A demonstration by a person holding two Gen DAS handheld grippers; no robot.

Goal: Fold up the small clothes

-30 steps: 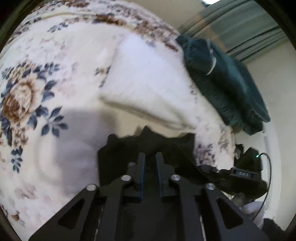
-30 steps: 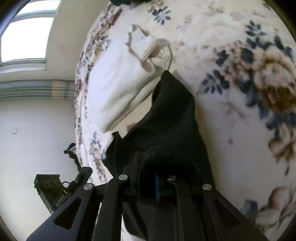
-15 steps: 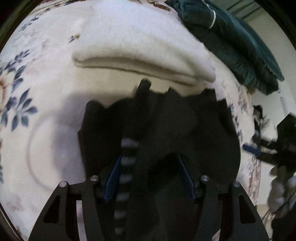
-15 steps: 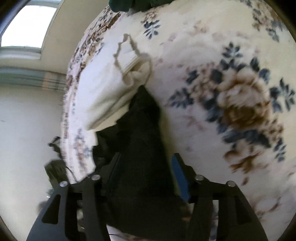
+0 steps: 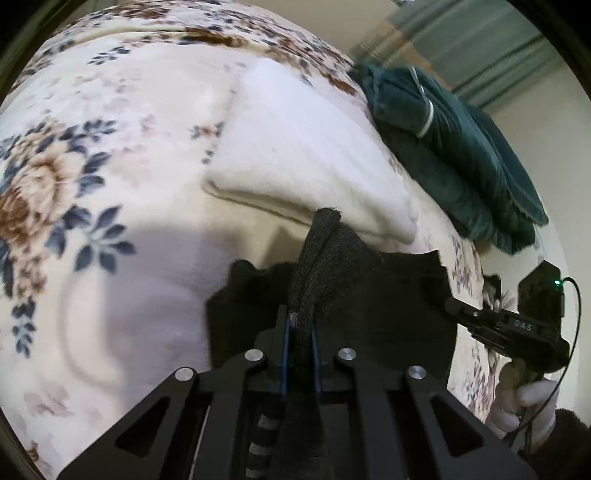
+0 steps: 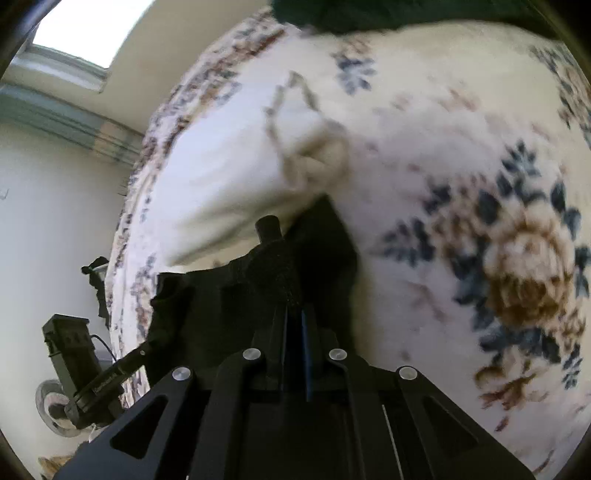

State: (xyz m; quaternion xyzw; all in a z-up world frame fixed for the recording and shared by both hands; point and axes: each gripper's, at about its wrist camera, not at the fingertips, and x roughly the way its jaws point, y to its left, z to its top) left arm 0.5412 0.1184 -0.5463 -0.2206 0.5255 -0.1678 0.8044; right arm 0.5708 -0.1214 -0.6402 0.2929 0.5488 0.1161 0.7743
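Observation:
A black garment (image 5: 384,306) lies rumpled on the floral blanket (image 5: 110,155), just in front of a folded white garment (image 5: 306,158). My left gripper (image 5: 300,332) has a bunched grey-black fold of it between the blue pads, jaws closing tight on it. In the right wrist view my right gripper (image 6: 295,325) is likewise closing and pinches another raised fold of the black garment (image 6: 229,295). The right gripper (image 5: 509,325) shows at the far right of the left view, held by a white-gloved hand (image 5: 524,402). The left gripper (image 6: 88,369) shows at the lower left of the right view.
A dark green garment (image 5: 461,155) lies heaped behind the white one. The white garment (image 6: 229,177) has a lacy trim at its near corner. The blanket (image 6: 480,184) stretches wide to the right. Beyond the bed's edge are a wall and a window (image 6: 74,26).
Half a second ago both grippers stood open over the black garment; now both have shut on folds of it. The left gripper has pulled back, so the white garment sits farther off.

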